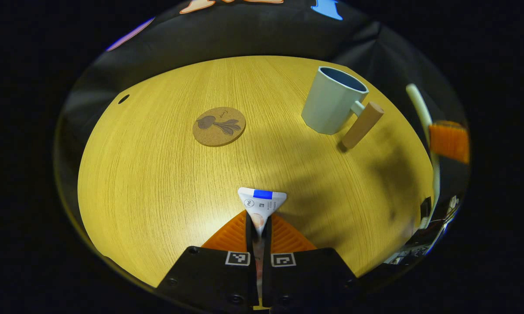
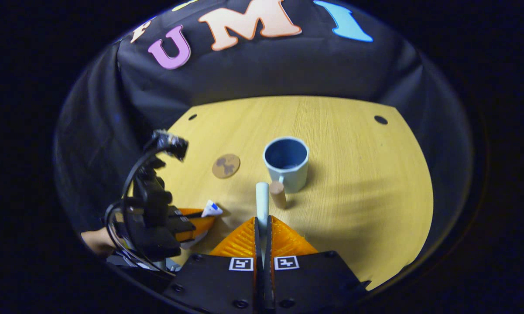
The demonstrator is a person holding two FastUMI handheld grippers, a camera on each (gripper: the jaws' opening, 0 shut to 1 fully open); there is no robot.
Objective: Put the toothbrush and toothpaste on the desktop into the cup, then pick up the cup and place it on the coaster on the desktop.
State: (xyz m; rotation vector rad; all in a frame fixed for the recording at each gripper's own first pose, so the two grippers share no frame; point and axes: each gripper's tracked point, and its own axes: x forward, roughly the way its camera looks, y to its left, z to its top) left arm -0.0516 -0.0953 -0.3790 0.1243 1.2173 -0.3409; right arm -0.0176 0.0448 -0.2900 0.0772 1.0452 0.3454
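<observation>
Now, left gripper: your fingers are closed on the toothpaste, whose flat crimped end sticks out past the tips, held above the near edge of the desktop
Right gripper: your fingers are nearly together and clamp the toothbrush, whose pale handle stands out past the tips
Cup: upright and empty near the middle of the desktop in the right gripper view; in the left gripper view it sits toward the far right edge
Cup handle: a wooden peg that points toward your right gripper, just beside the toothbrush end
Coaster: a round cork disc, flat on the desktop left of the cup, apart from it, bare
Your left hand: at the left edge of the desktop in the right gripper view, toothpaste tip showing beyond its gripper
</observation>
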